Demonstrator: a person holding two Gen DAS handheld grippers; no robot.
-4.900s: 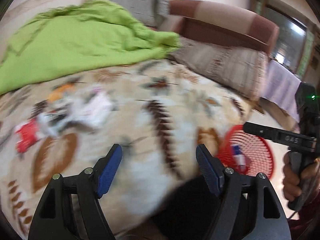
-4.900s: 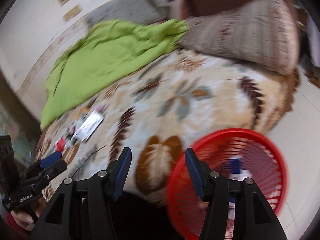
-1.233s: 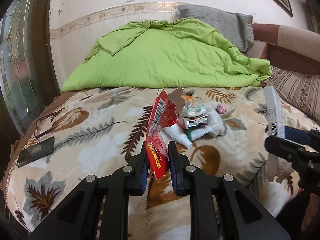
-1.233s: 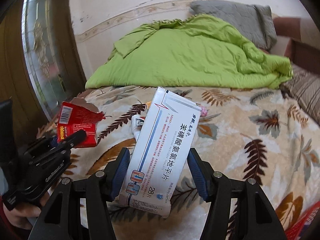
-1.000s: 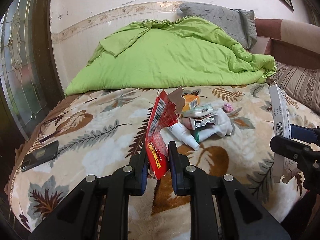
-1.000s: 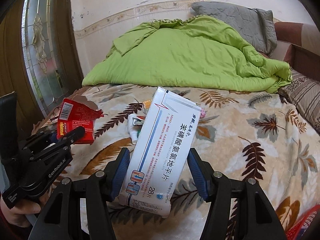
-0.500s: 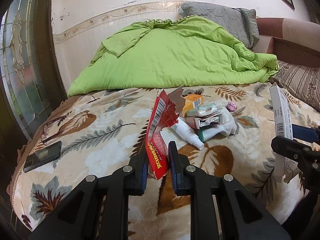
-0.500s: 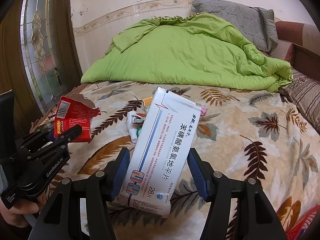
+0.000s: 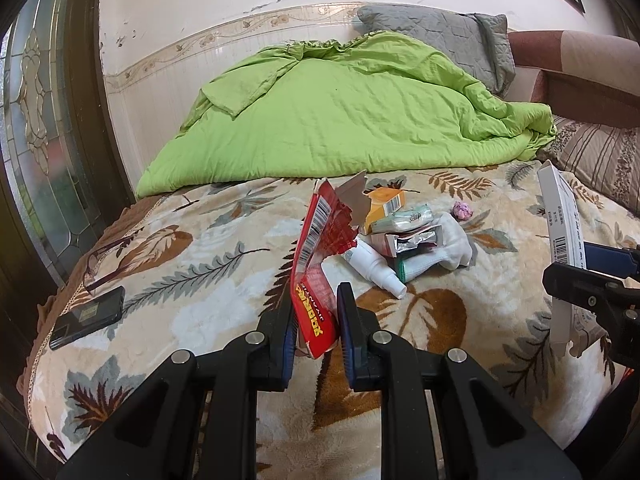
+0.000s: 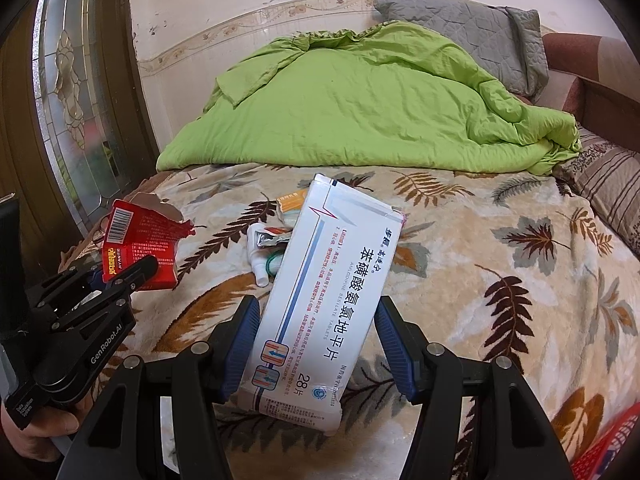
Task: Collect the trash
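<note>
Left gripper (image 9: 316, 320): my fingers are clamped on the lower end of a torn red wrapper (image 9: 320, 256), which stands up between them, ripped edge on top. I pinch it low, I think, so the limp foil cannot fold out of my hold.

Right gripper (image 10: 318, 336): my fingers are pressed against the long sides of a white pill box (image 10: 324, 296), tilted, its far end leaning right. Gripping across the narrow width is likely the only span I can close on.

Remaining trash: ahead of both fingertips, a small pile (image 9: 404, 236) lies on the blanket (image 9: 200, 280), including a spray bottle, an orange carton and a sock.

Basket (image 10: 604, 448): a red rim shows low to the right of my right fingers; I judge both loads go there.

Phone (image 9: 86, 316): far left of my left fingers, at the bed edge; not trash, best left.
</note>
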